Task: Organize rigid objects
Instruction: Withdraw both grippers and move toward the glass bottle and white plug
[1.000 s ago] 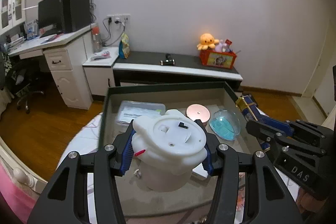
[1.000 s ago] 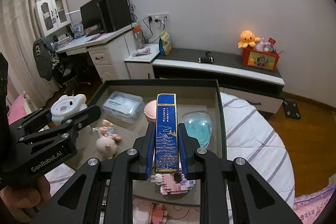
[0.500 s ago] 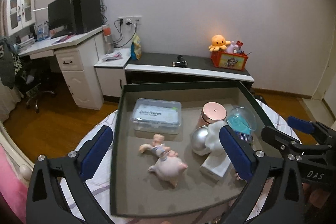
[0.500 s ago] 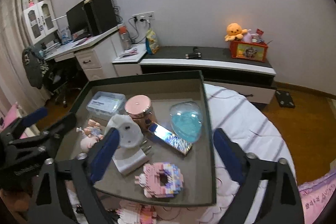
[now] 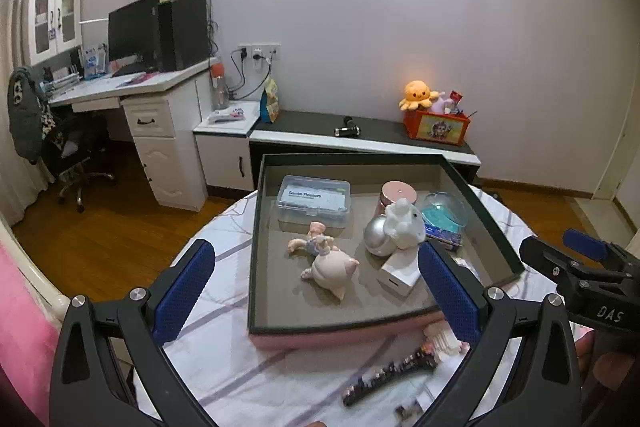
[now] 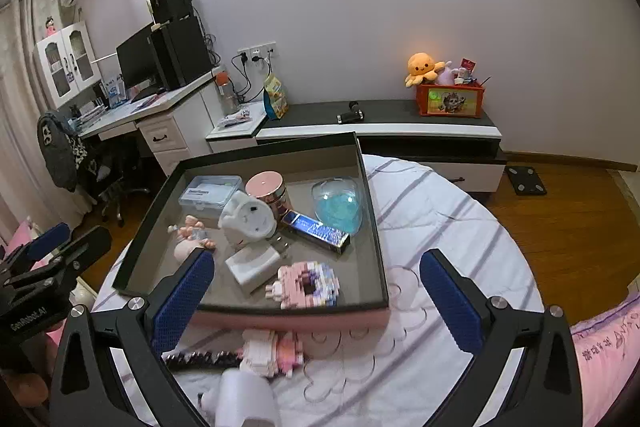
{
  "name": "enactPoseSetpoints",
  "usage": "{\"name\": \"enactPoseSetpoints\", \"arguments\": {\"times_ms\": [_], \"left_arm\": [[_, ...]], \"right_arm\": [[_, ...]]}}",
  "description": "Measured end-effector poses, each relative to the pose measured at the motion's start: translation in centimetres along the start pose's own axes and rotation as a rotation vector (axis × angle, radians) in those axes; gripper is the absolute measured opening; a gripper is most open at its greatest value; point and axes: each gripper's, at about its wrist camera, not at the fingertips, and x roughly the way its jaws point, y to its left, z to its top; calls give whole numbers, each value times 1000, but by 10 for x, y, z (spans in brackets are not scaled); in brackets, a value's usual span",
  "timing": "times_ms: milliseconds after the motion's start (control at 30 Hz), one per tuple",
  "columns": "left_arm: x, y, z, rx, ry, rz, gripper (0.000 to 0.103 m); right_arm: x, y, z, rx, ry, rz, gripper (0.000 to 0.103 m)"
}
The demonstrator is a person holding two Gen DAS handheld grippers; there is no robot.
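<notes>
A: In the left wrist view, where is the left hand-held gripper (image 5: 316, 283)?

B: Its jaws are spread wide with nothing between the pads. It hangs just short of the dark tray (image 5: 256, 227) on the round tabletop (image 5: 224, 379). The white night light (image 5: 404, 223) lies inside the tray toward the right, resting against a silver ball (image 5: 374, 235), beyond the fingertips. A pig figurine (image 5: 330, 267) lies in the middle.

A: And the right wrist view?

B: The right hand-held gripper (image 6: 316, 285) is spread wide too, holding nothing. The blue patterned box (image 6: 316, 229) lies flat in the tray, ahead of the fingers, beside a teal dome (image 6: 340, 207). A pink block donut (image 6: 306, 285) sits nearer. Something white, possibly a roll, blurs at the bottom edge.
</notes>
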Motion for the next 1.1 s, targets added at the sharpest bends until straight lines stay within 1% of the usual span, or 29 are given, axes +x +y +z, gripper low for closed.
{"name": "enactPoseSetpoints", "arguments": {"times_ms": [400,700,900,1100], "left_arm": [[-60,-6,-28,9,-29,-17,103],[-94,-8,-56,12,-14,-29,103],[-106,-6,-74,21,12,-27,103],[-110,-4,-83,18,25,-28,103]], "right_arm": [[-58,5,-41,4,-25,5,103],[-99,8,-74,-9,-54,-17,103],[-103,6,-92,9,-27,-31,103],[-106,9,-96,3,-23,-32,103]]}}
